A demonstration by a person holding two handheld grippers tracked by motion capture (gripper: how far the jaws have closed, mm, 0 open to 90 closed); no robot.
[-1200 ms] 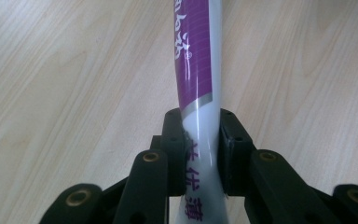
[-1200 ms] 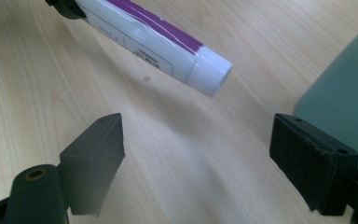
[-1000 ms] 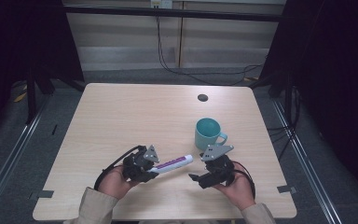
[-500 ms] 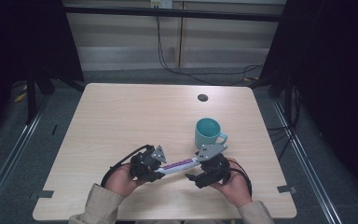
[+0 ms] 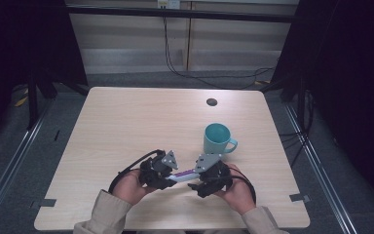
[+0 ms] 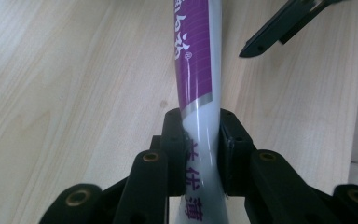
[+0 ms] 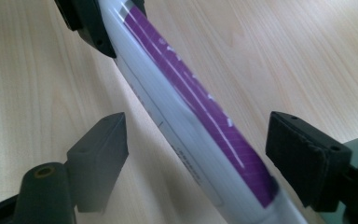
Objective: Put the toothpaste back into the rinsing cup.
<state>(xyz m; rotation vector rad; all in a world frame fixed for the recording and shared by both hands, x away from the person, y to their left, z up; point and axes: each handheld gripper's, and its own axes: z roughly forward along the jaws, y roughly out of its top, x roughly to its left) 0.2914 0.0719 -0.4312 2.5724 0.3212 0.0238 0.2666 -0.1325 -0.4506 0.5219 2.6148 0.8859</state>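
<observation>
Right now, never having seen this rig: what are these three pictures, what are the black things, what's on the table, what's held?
No robot here: a person holds a hand-held two-jaw black gripper in each hand. The high view looks down from above the pale wooden table; the other two pictures come from cameras riding on each gripper, looking along its jaws. On the table stands a teal ceramic mug, beside the right gripper. The left gripper is shut on a white and purple plastic tube, held off the wood. In the right gripper view its jaws stand open on either side of the tube, not touching it. A small dark round hole sits near the table's far edge.
</observation>
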